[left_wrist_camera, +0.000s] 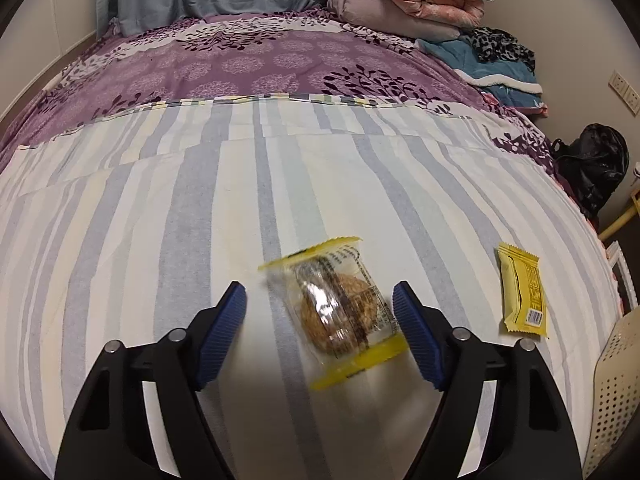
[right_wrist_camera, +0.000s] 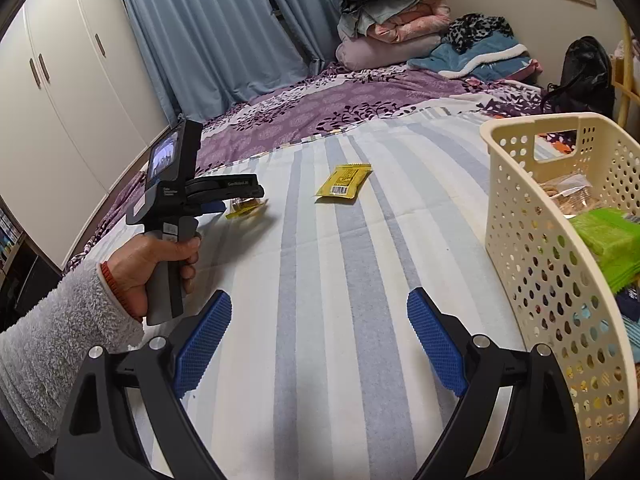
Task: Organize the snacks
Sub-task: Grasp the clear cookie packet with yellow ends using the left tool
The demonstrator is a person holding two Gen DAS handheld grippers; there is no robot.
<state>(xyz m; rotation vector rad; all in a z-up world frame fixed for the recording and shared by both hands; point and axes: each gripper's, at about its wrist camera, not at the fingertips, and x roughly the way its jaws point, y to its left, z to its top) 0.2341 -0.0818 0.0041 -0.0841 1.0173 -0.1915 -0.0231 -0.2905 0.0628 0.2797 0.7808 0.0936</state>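
Note:
A clear snack packet with yellow ends [left_wrist_camera: 340, 312], holding a round brown biscuit, lies on the striped bed sheet between the open blue fingers of my left gripper [left_wrist_camera: 320, 300]; the right finger is close to it. It also shows in the right wrist view [right_wrist_camera: 245, 206]. A flat yellow snack packet [left_wrist_camera: 523, 292] lies to the right, also in the right wrist view [right_wrist_camera: 343, 182]. My right gripper [right_wrist_camera: 319, 312] is open and empty above the sheet, left of a cream perforated basket [right_wrist_camera: 532, 216] that holds several snacks, one a green packet [right_wrist_camera: 608, 236].
The hand-held left gripper [right_wrist_camera: 216, 196] and the person's fleece-sleeved arm [right_wrist_camera: 60, 320] are at the left. Folded blankets and clothes [right_wrist_camera: 420, 28] are piled at the bed's far end. A black bag [right_wrist_camera: 584, 72] stands beside the bed. White wardrobe [right_wrist_camera: 68, 80] at left.

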